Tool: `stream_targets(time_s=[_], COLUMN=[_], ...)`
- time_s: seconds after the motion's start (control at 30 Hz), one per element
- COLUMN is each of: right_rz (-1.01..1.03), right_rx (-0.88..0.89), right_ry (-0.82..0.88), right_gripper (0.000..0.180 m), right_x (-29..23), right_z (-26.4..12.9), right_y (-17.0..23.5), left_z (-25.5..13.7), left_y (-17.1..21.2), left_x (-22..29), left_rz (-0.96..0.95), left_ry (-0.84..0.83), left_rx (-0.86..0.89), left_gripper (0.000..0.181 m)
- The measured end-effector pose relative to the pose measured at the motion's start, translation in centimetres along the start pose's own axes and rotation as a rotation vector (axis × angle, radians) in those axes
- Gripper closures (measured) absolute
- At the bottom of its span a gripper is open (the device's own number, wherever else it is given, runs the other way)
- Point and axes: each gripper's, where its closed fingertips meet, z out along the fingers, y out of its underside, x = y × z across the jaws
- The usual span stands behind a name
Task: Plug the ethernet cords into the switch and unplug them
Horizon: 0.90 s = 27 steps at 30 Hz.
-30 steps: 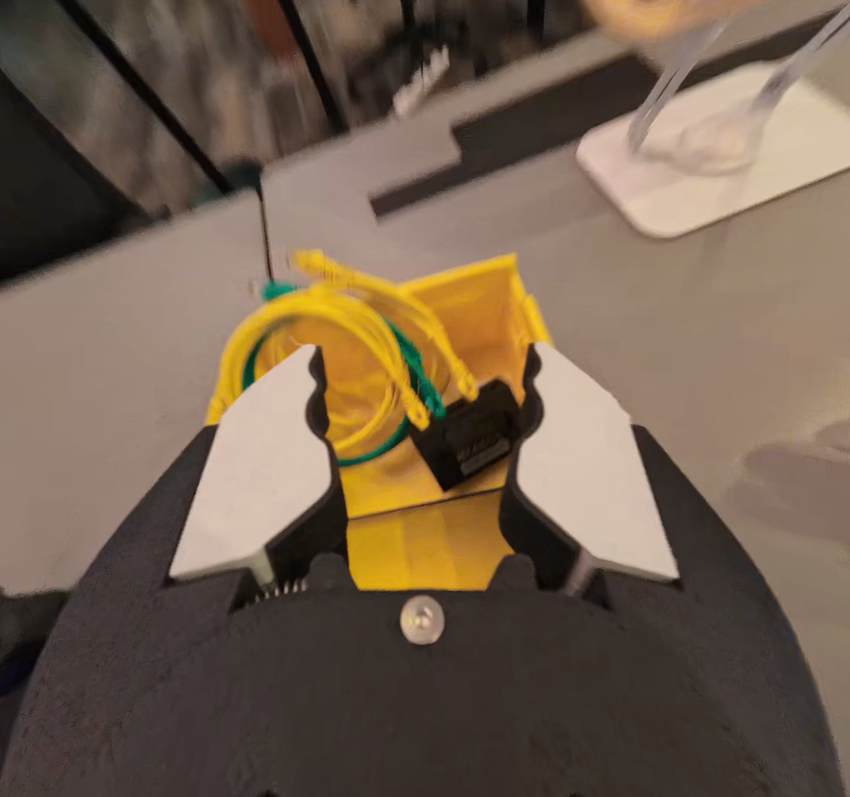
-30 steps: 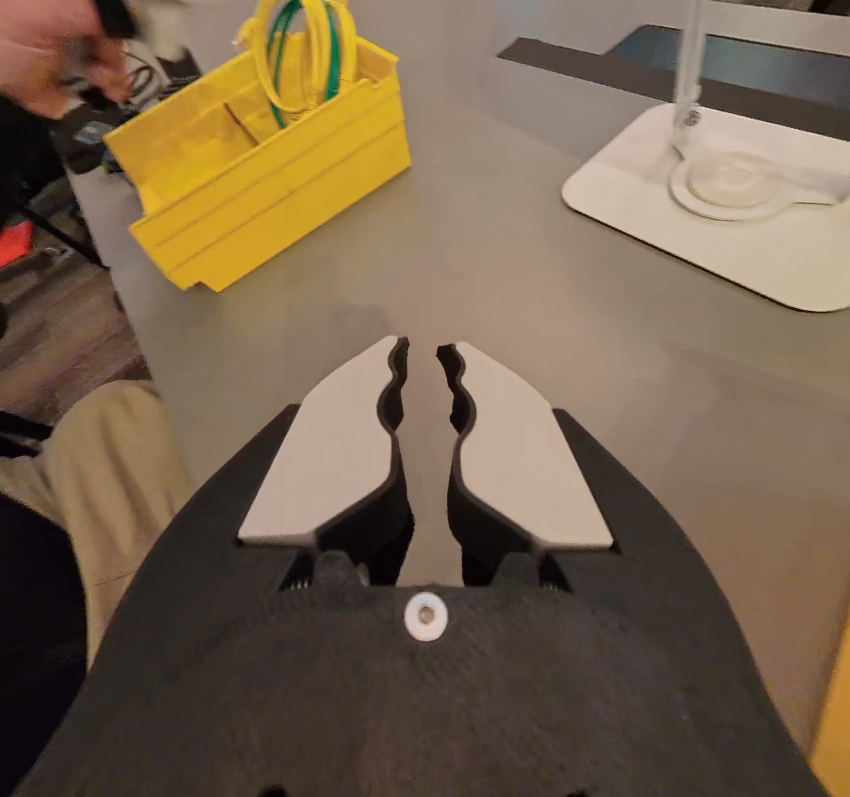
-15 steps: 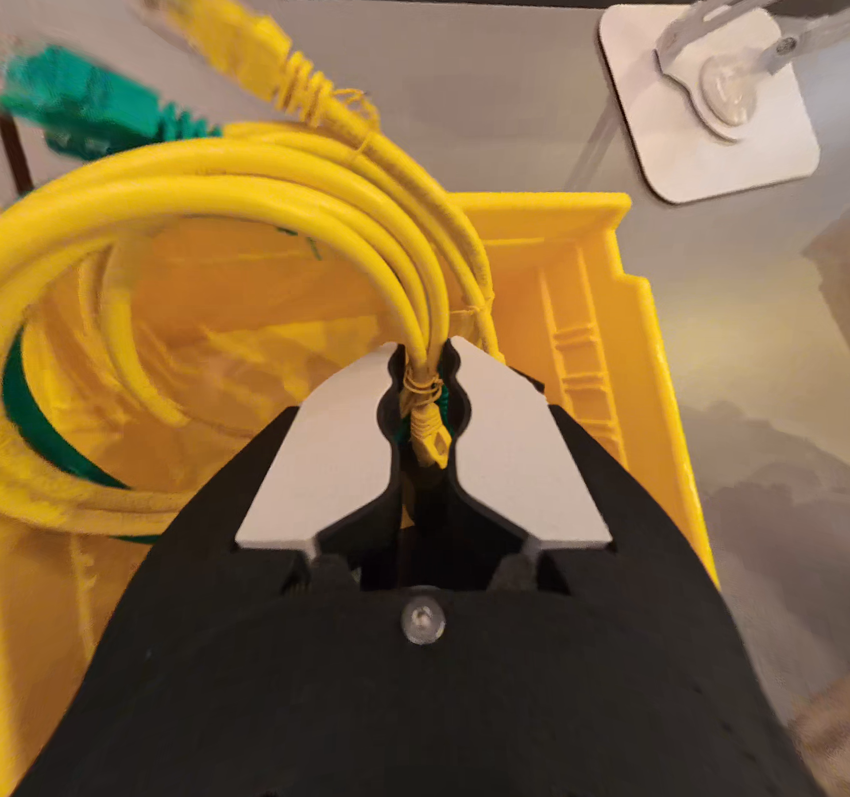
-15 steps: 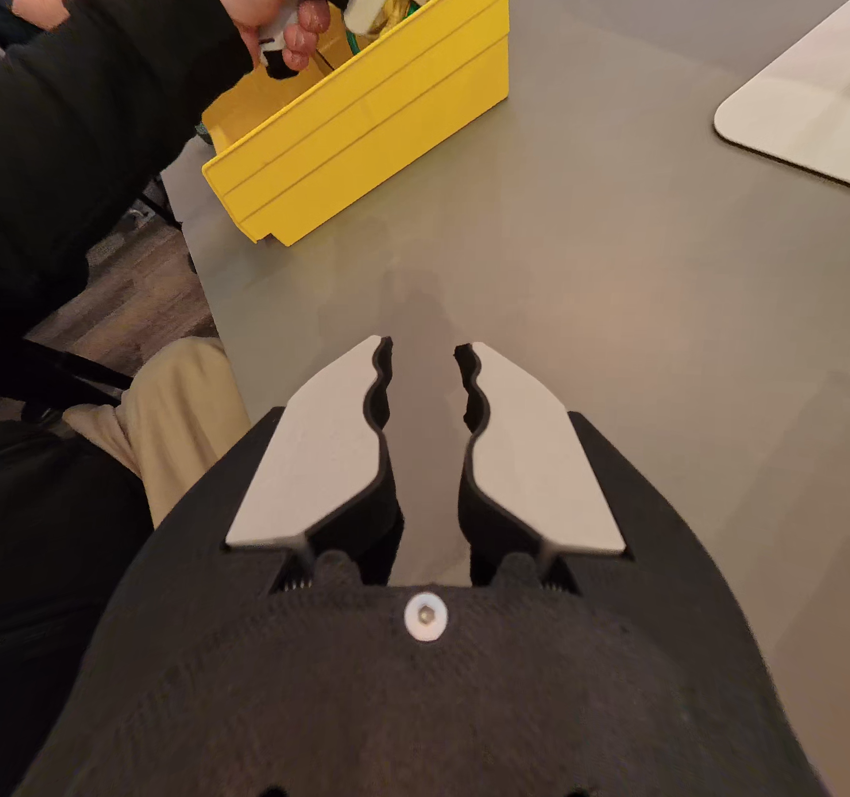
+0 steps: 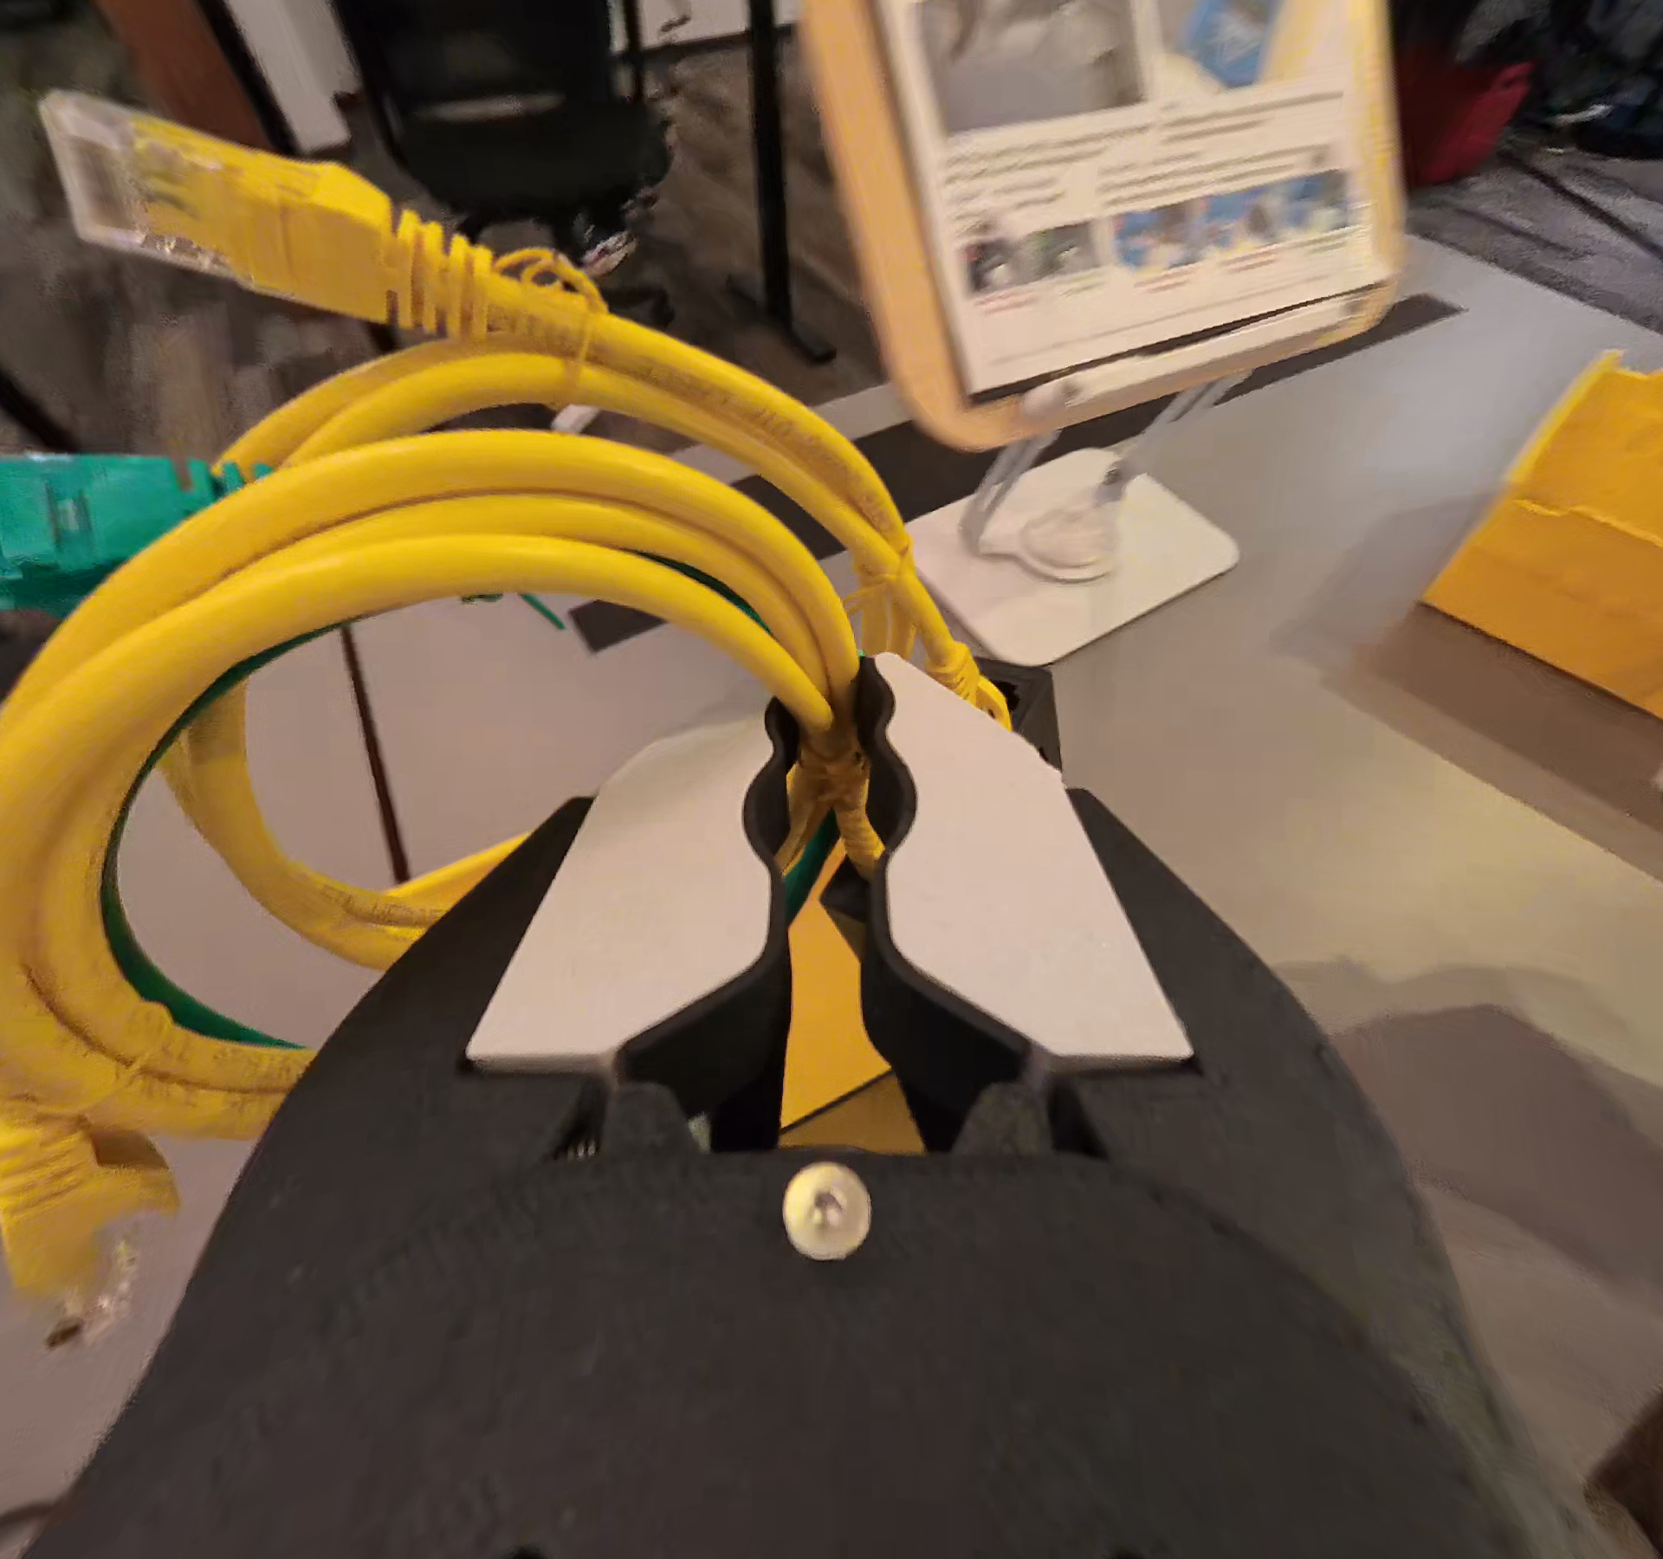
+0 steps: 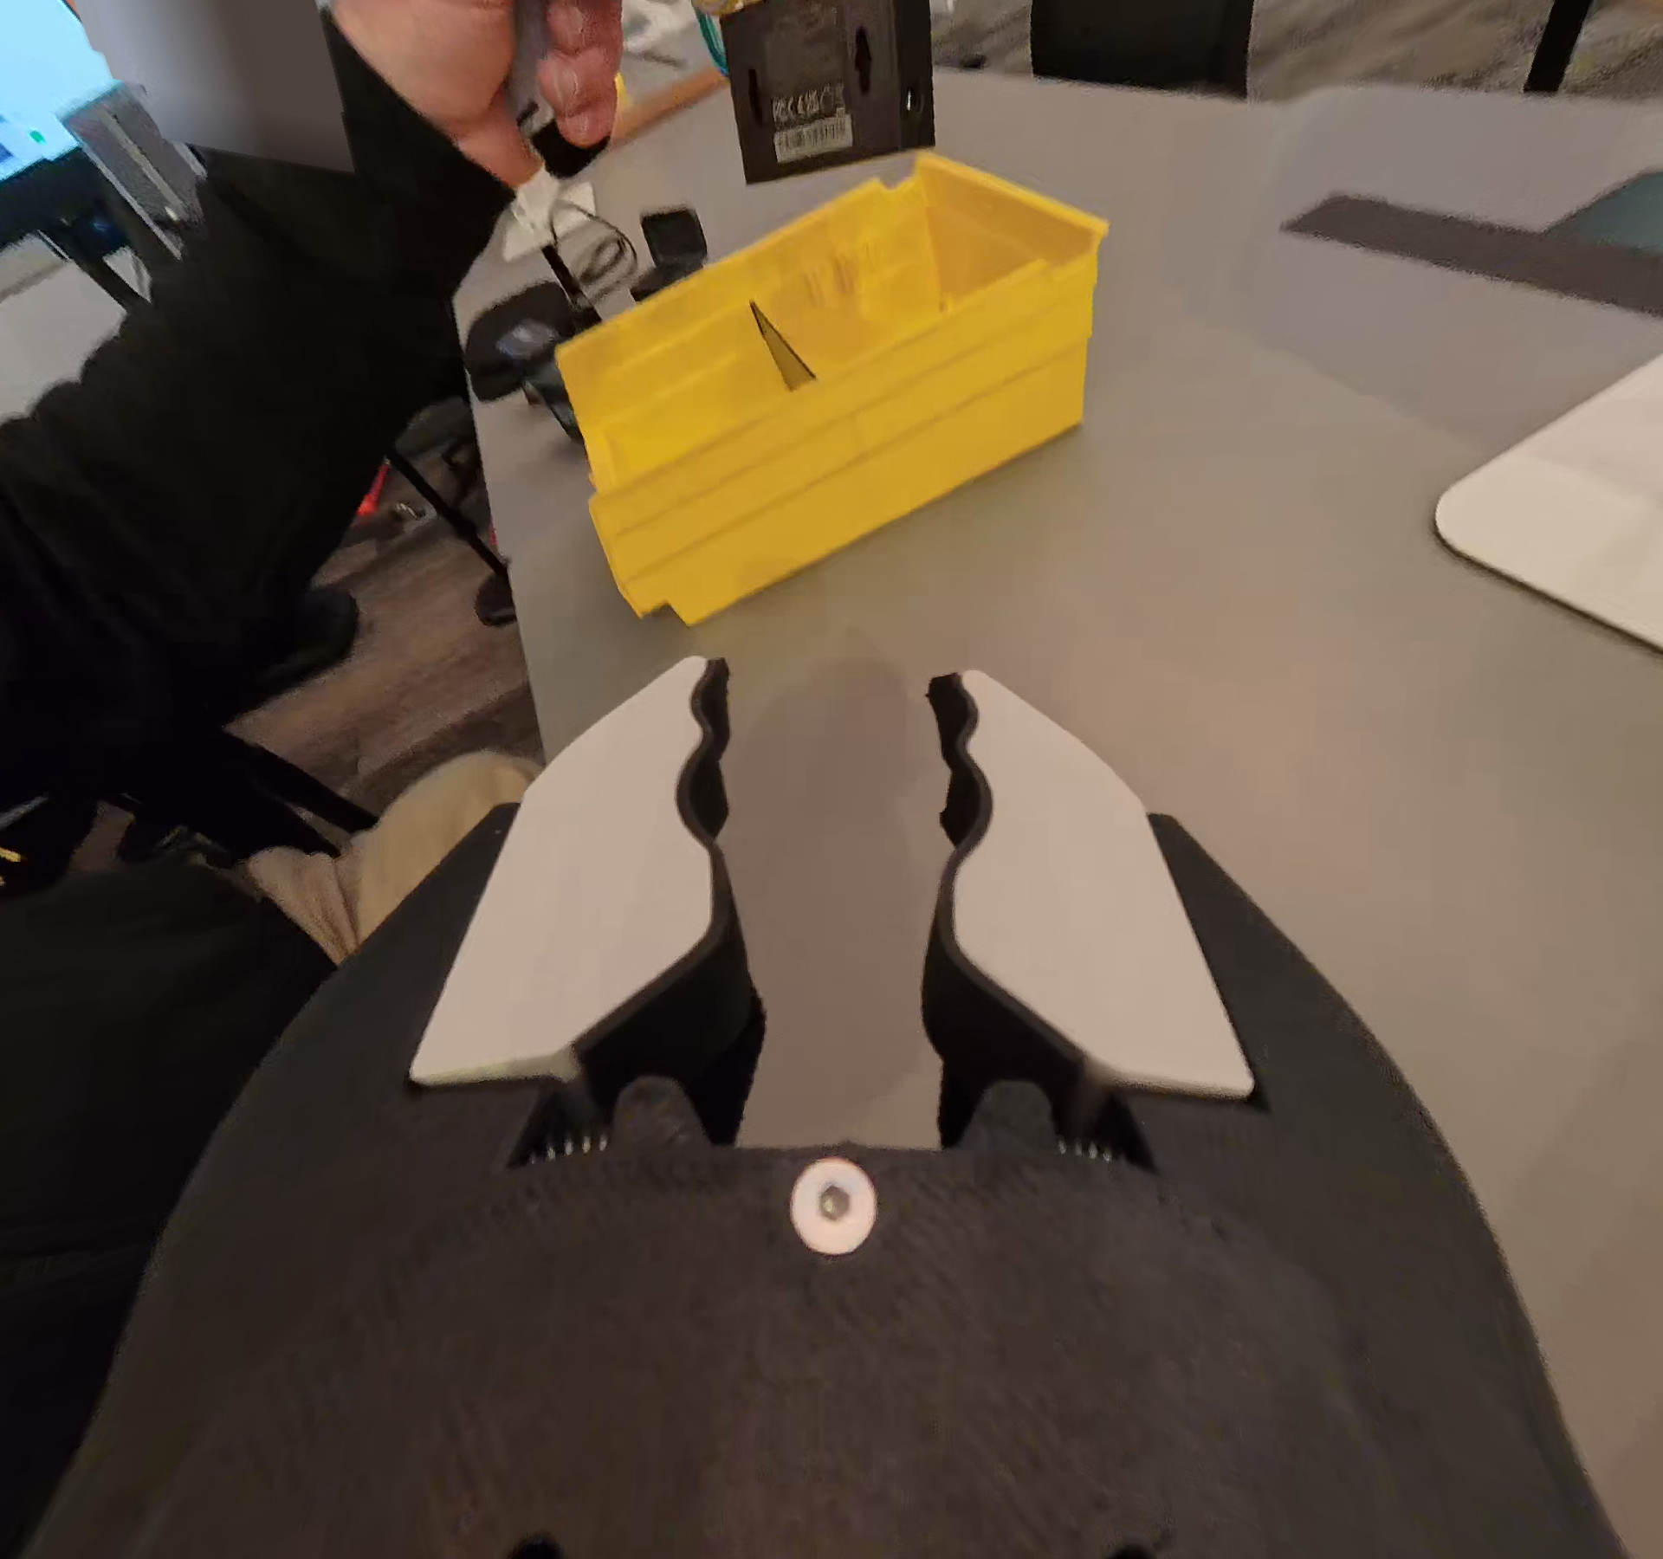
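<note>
The left fingers point(image 5: 990, 868) pinch a coiled bundle of yellow cords point(image 5: 468, 517) with a green cord point(image 5: 81, 517) looped among them. In the right wrist view the bundle hangs in the air above the yellow bin point(image 6: 837, 400), and the black switch point(image 6: 828, 67) dangles from it, clear of the bin. The right fingers point(image 6: 594, 877) are spread with nothing between them, over the grey counter point(image 6: 1215, 661). A hand point(image 6: 468, 31) grips the left gripper's handle.
</note>
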Motion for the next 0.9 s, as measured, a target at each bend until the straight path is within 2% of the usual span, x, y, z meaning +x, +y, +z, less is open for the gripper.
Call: stream_targets(time_s=[0.13,0.3,0.4,0.43,0.57,0.67,0.73,0.83,0.87,0.9], right_rz=[0.033,0.006,-0.025,-0.028,-0.027,0.019,0.053,0.093,0.122,0.153], right_rx=[0.089,0.161,0.159,0.150,0.101,0.103,0.123,0.171,0.202,0.236], right_ry=[-0.077,-0.138,-0.139,-0.153,-0.236,-0.272,-0.279,-0.258,-0.262,-0.271], right_gripper=[0.118,0.103,0.101,0.102,0.143,0.155,0.157,0.158,0.158,0.159], right_x=[-1.7,-3.1,-3.2,-3.4,-4.1,-3.9,-3.5,-2.5,-2.2,-2.0], right_z=[0.3,1.6,1.8,1.8,1.7,1.6,1.4,0.9,0.6,0.1], right_y=[-3.1,-5.5,-5.4,-5.2,-3.6,-2.8,-2.6,-3.0,-3.4,-3.9], left_z=[-1.5,-0.6,0.1,0.5,1.1,1.6,1.9,1.3,0.9,0.6], left_y=[-2.5,-0.1,1.6,2.1,3.7,4.3,4.2,1.8,1.4,1.0], left_x=[8.4,19.5,23.9,24.9,27.7,28.4,28.5,27.2,26.7,26.2], left_rz=[0.124,0.241,0.306,0.318,0.365,0.361,0.339,0.382,0.379,0.352], left_ry=[0.165,0.419,0.500,0.515,0.586,0.613,0.623,0.501,0.470,0.460], left_rx=[0.024,-0.062,-0.110,-0.124,-0.165,-0.162,-0.135,0.038,0.065,0.095], left_gripper=[0.169,0.169,0.169,0.169,0.169,0.168,0.161,0.148,0.137,0.118])
